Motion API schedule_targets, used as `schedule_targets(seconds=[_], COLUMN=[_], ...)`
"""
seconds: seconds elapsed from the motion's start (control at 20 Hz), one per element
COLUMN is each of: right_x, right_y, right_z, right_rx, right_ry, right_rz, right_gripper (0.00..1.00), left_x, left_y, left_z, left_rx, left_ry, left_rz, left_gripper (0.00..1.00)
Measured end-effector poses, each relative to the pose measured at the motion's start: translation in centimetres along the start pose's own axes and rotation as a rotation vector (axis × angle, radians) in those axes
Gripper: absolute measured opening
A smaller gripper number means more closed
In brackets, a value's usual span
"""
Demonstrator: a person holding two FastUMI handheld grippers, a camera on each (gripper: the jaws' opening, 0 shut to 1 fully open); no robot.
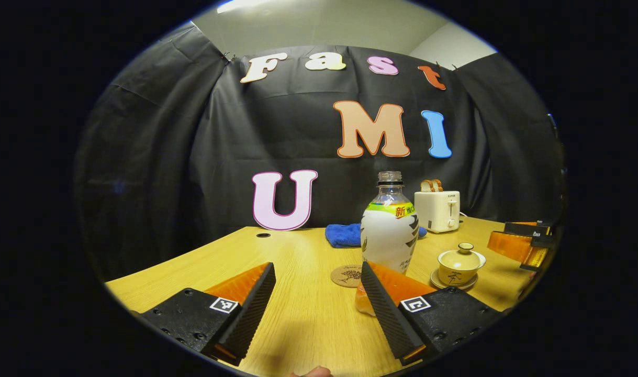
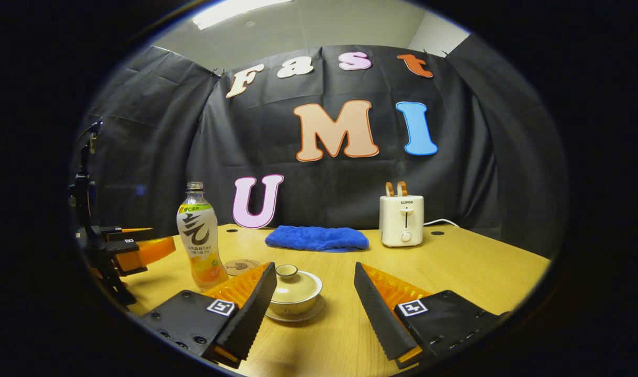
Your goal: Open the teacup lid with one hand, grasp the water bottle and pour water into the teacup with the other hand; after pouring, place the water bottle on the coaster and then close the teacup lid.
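Both jaws wide apart, nothing gripped: bottle and lidded teacup untouched on the worktop.

The left gripper (image 1: 316, 293) points past the uncapped water bottle (image 1: 389, 235), whose base sits just beyond its right finger; a careless swing could tip it and spill. The right gripper (image 2: 313, 301) has the teacup (image 2: 294, 290) by its left finger, off-centre, so closing might nudge the lid (image 2: 292, 285) or slide the saucer. The bottle is tall, part-full and top-heavy; the coaster (image 1: 346, 275) lies just beside it.
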State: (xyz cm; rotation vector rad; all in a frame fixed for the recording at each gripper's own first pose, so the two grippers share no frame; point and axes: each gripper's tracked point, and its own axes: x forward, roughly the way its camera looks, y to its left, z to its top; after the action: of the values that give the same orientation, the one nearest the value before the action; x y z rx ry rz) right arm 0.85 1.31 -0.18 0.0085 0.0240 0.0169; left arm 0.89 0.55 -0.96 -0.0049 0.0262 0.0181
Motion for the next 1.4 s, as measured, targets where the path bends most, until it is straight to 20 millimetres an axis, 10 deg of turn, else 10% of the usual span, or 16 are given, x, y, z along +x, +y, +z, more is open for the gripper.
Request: schedule_targets(seconds=[1.05, 1.4], right_x=[5.0, 5.4], right_y=[3.6, 3.9], right_z=[-1.8, -2.2], right_rx=[-0.119, -0.132], right_ry=[0.122, 0.140], right_rz=[0.081, 0.088], right_gripper=[0.92, 0.54], left_x=[0.1, 0.0], left_y=[-0.1, -0.1], left_z=[-0.1, -0.1], left_rx=[-0.002, -0.002], left_ry=[-0.001, -0.001], left_rz=[0.000, 0.001], left_gripper=[0.96, 0.96])
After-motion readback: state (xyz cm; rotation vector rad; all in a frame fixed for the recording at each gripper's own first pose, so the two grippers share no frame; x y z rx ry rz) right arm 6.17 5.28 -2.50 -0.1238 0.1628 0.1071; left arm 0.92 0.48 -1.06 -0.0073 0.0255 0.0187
